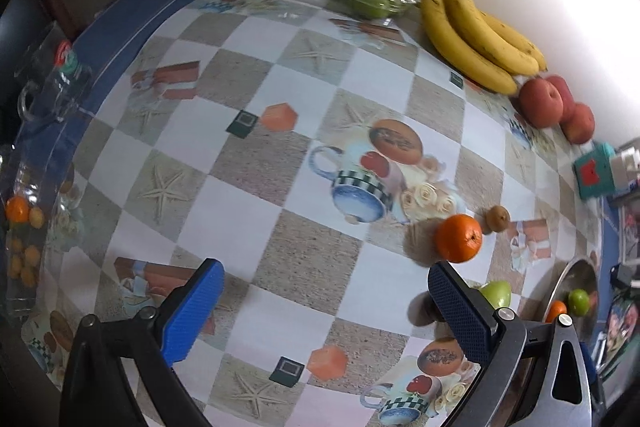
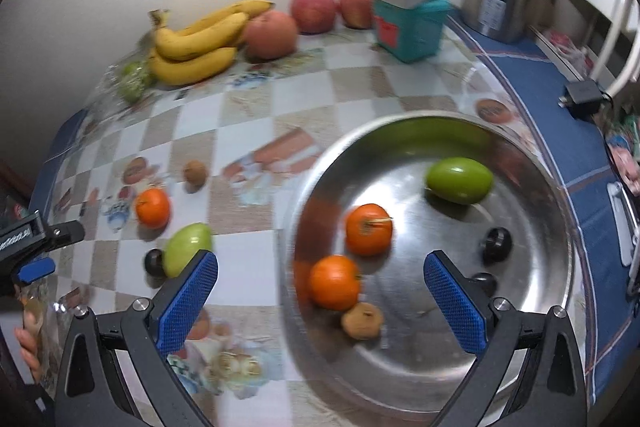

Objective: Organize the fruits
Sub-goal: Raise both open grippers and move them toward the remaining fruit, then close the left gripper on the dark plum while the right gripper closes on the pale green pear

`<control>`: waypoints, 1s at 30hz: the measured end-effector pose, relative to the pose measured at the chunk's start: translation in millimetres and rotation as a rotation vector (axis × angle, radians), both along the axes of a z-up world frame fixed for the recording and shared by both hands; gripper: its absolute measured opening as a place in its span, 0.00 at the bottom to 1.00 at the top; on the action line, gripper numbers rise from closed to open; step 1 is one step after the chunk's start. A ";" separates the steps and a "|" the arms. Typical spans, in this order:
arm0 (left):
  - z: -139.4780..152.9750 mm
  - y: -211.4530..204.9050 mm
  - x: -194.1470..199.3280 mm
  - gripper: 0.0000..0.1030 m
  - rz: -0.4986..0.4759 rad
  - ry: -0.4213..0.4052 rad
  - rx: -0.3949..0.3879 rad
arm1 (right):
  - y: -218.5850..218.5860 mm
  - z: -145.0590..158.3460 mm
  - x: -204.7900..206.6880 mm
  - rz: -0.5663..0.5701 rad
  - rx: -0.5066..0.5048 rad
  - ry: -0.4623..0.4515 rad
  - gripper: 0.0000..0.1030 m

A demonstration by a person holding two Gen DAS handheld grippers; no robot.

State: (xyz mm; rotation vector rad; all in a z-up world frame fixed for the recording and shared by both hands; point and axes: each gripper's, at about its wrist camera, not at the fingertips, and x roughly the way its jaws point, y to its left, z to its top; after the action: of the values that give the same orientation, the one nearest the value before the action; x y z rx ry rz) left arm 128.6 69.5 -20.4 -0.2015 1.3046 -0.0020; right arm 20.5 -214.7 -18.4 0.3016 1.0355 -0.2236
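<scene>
Holding both grippers wide open and empty, we have the right gripper [image 2: 320, 291] over the steel bowl [image 2: 532, 163], which holds two oranges [image 2: 368, 229], a green fruit [image 2: 459, 180], a brown fruit [image 2: 362, 320] and two dark ones [image 2: 497, 245]. Our left gripper [image 1: 324, 303] hangs above the checked cloth [image 1: 256, 211]. On the cloth left of the bowl lie an orange [image 2: 152, 207], a small brown fruit [image 2: 195, 171], a green pear [image 2: 187, 247] and a dark fruit [image 2: 154, 262] touching it. Bananas [image 2: 196, 43] and apples [image 2: 312, 11] sit along the wall.
</scene>
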 end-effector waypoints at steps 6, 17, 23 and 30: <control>0.6 7.6 0.0 1.00 0.014 0.003 -0.027 | 28.2 10.2 13.6 0.072 0.024 -0.040 1.00; -25.1 -1.4 6.2 1.00 0.022 0.080 -0.027 | 54.6 3.0 35.7 0.113 0.045 -0.053 0.98; -26.7 14.9 6.3 1.00 0.118 0.065 -0.071 | 66.2 -4.0 43.6 0.139 0.024 -0.038 0.92; -28.8 -3.2 6.4 0.99 0.050 0.066 -0.117 | 74.2 -18.0 53.0 0.153 0.019 0.007 0.72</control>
State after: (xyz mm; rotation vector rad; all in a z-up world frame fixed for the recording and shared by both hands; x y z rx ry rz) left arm 135.0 66.3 -49.2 -0.3362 1.3657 -0.0296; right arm 73.4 -140.5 -36.4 0.2371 1.0630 -0.0768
